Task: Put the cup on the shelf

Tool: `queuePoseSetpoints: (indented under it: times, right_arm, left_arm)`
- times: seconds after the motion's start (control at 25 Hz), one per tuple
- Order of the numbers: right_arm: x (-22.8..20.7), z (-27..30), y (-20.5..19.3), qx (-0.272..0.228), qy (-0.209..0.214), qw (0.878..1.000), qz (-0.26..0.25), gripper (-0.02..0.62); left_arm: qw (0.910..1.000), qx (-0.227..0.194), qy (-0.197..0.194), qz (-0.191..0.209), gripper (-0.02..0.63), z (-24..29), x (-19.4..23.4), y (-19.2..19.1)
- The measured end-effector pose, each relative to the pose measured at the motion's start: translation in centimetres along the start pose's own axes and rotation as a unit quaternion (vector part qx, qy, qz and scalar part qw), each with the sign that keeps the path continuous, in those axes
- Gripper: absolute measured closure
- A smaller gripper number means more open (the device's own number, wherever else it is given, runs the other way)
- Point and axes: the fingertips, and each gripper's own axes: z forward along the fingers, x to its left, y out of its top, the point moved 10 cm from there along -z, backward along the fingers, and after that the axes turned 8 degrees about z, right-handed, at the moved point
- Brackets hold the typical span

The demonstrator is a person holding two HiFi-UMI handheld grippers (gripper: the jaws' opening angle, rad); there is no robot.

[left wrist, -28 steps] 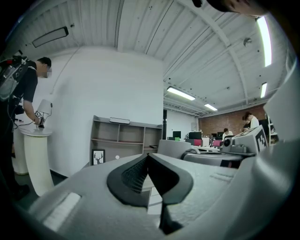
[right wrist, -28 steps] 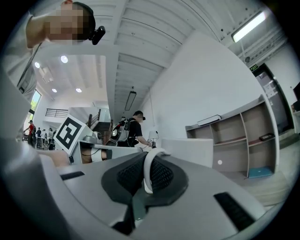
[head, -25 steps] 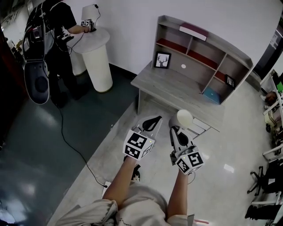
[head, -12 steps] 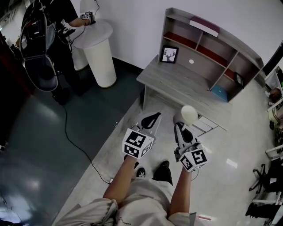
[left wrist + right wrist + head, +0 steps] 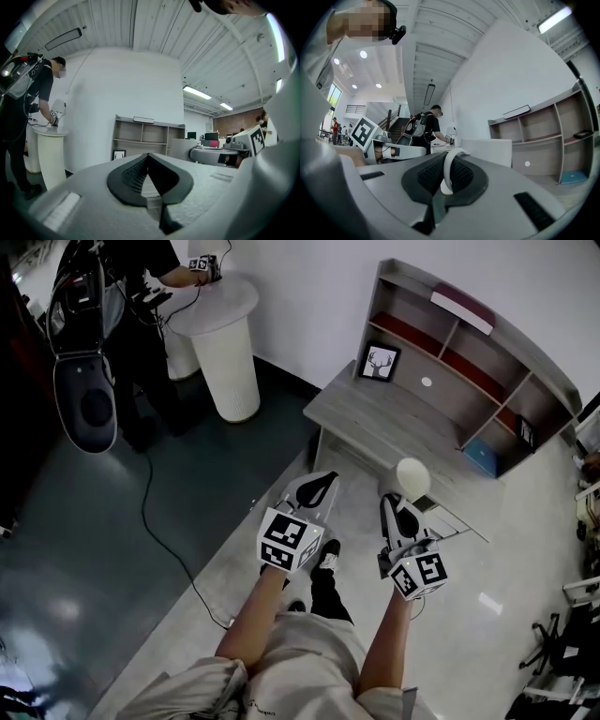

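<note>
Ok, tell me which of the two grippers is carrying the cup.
The right gripper: its jaws are shut on the handle of the white cup. The left gripper has its jaws together, empty.

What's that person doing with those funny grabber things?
A person holds a grabber in each hand. The right gripper is clamped on the handle of a white cup, which hangs out in front of it. The left gripper is closed with nothing in it. The cup is meant for the shelf on the grey desk just ahead, but it is not there yet. Another person stands at a round white table off to the side.
</note>
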Motion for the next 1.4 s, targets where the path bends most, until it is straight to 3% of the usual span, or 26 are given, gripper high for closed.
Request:
queuePoseSetpoints:
  times: [0.24, 0.64, 1.04, 1.24, 1.4]
  right_arm:
    - [-2.6, 4.1, 0.8, -0.002, 0.012, 1.000, -0.010, 0.580]
    - [-9.1, 10.0, 3.5, -0.008, 0.006, 0.999, -0.033, 0.580]
    - [-15.4, 16.8, 5.9, -0.019, 0.015, 0.999, -0.041, 0.580]
    - [-19.0, 20.1, 6.9, -0.024, 0.019, 0.999, -0.037, 0.580]
    - [-21.5, 22.2, 7.7, -0.029, 0.020, 0.999, -0.032, 0.580]
  left_arm:
    - [0.9999, -0.005, 0.013, -0.007, 0.595, 2.9, 3.7, 0.3]
    - [1.0000, 0.004, -0.004, 0.001, 0.595, 11.4, 7.2, 0.6]
    - [0.9995, 0.005, -0.022, 0.021, 0.597, 19.6, 10.9, 1.9]
    - [0.9971, 0.039, -0.011, 0.064, 0.595, 23.4, 12.5, 2.1]
    - [0.9980, 0.032, -0.007, 0.054, 0.595, 25.9, 14.0, 2.5]
